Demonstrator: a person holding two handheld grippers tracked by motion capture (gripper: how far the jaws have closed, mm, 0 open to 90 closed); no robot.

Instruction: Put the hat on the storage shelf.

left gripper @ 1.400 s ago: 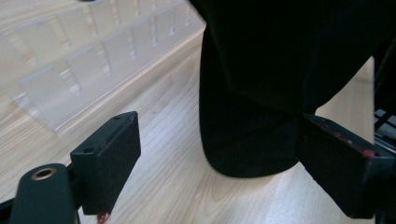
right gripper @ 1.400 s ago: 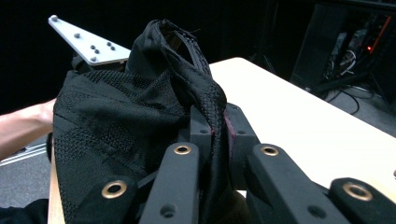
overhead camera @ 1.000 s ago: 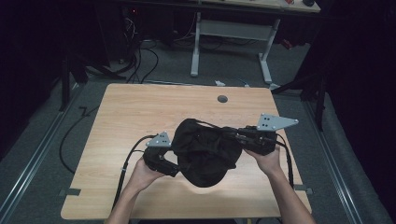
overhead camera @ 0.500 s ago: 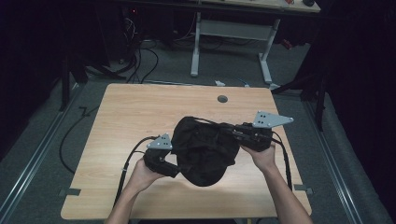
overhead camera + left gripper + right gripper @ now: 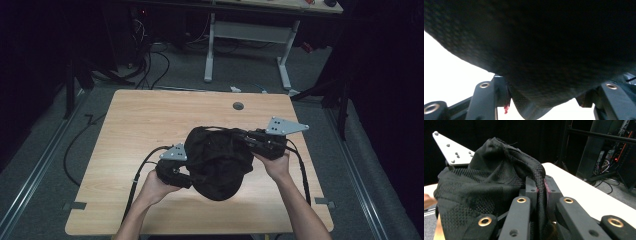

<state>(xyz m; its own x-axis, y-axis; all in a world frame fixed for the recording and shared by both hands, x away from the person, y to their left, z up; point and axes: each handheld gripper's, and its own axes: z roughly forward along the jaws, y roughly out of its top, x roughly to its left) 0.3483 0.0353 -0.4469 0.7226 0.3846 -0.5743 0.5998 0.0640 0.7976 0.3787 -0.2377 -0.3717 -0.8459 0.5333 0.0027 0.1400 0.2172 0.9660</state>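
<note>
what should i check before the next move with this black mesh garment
1. Right hand-held gripper shut on the black mesh fabric garment: ok, an edge is pinched between its jaws.
2. Left hand-held gripper gripping the garment: cannot tell; its jaws have just been closing, with fabric hanging between them.
3. Garment bunched, not spread flat: not ok if a flat spread is wanted.
4. Light wooden table has bare room behind the garment: ok.
5. Cables trailing from the grippers free of the fabric: cannot tell.
</note>
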